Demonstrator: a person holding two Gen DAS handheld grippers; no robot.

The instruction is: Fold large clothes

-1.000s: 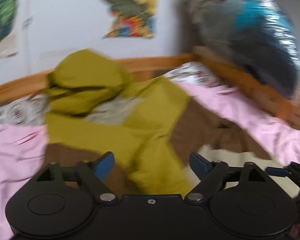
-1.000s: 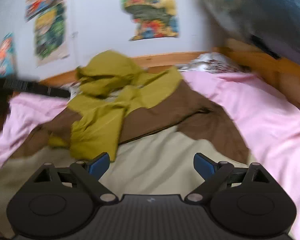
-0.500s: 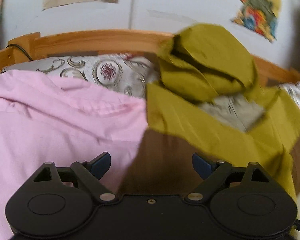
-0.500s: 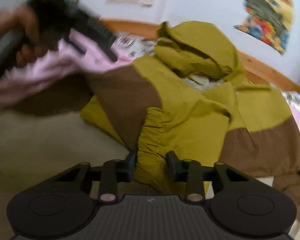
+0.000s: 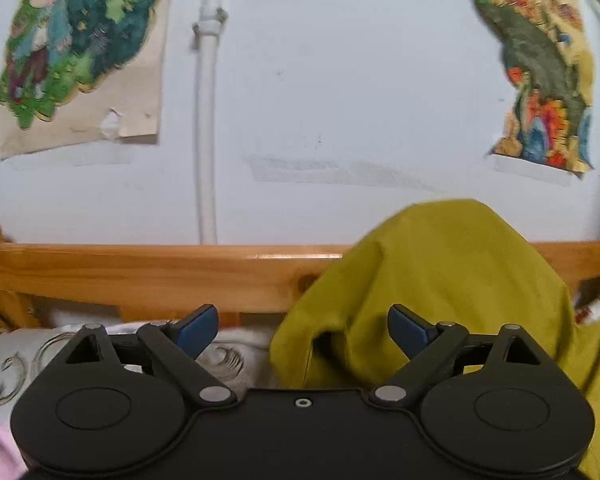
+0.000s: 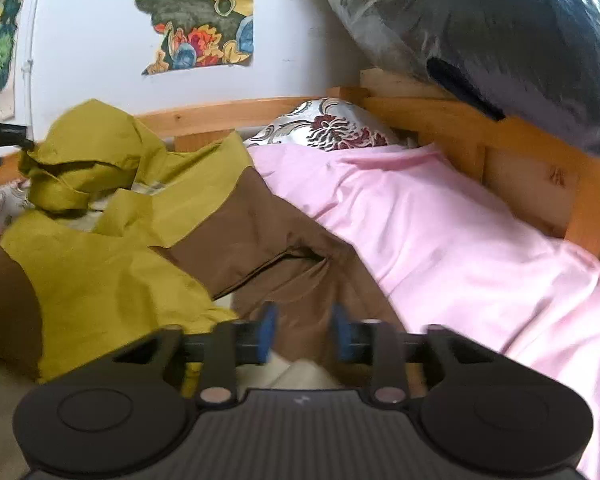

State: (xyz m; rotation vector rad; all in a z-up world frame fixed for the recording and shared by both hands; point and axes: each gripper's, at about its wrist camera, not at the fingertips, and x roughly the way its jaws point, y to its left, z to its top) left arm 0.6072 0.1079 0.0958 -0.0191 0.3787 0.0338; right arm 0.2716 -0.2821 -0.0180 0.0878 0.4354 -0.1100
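Olive-and-brown hooded fabric jacket [image 6: 112, 240] lies crumpled, unfolded, on pink bedsheet [image 6: 440, 240] inside wooden bed frame [image 6: 480, 136], hood propped against headboard rail. Left gripper [image 5: 302, 330] spread wide, empty, hovering beside olive hood [image 5: 440, 280]. Right gripper [image 6: 302, 338] part-closed, narrow gap above brown panel; whether cloth is pinched, cannot tell. Risk, as judged: thin slippery layer slides from shallow pinch, or bunched hood drags, leaving fold skewed.

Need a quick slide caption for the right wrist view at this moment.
Right gripper, fingers partly closed with a gap, over the brown panel of an olive-and-brown hooded jacket spread on a pink-sheeted bed.
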